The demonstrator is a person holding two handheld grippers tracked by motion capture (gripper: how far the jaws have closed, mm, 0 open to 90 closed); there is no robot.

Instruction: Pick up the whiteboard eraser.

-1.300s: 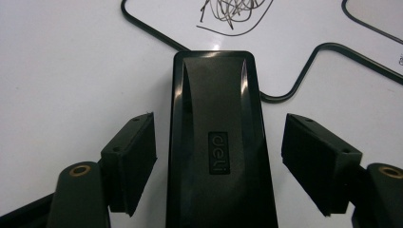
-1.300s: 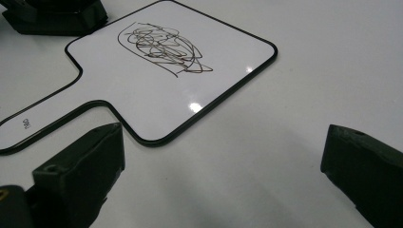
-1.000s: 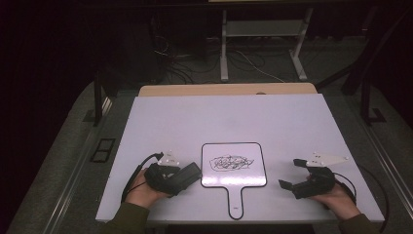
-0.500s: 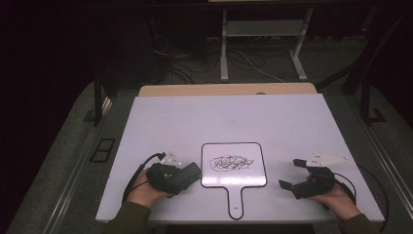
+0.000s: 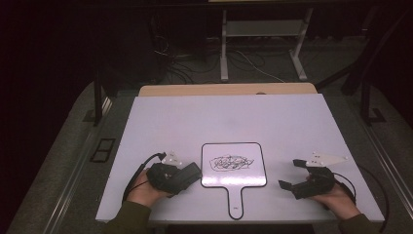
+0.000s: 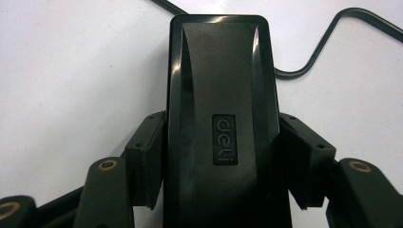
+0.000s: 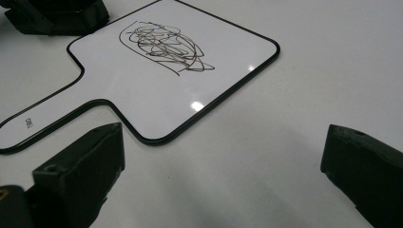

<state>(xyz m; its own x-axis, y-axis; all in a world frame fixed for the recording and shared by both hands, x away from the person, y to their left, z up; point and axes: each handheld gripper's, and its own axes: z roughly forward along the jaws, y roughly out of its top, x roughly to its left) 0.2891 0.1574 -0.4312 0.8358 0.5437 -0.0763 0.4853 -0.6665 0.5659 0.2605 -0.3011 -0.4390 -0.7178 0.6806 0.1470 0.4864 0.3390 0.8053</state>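
Black and glossy, a rounded rectangular eraser (image 6: 221, 118) bearing an embossed maker's mark sits clamped between the matte jaws of the left hand-held gripper (image 5: 187, 176), which have just been closing on it, low on the smooth white surface (image 5: 234, 119). Just beside it lies a small paddle-shaped whiteboard (image 5: 234, 168), thin black rim, stub handle toward the person, a dark tangle of scribble at its centre. Right of it, the right hand-held gripper (image 5: 291, 174) rests with jaws apart. Beyond, what looks like a pale wooden edge.

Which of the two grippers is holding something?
The left gripper: shut on the black eraser. The right gripper is open with nothing between.
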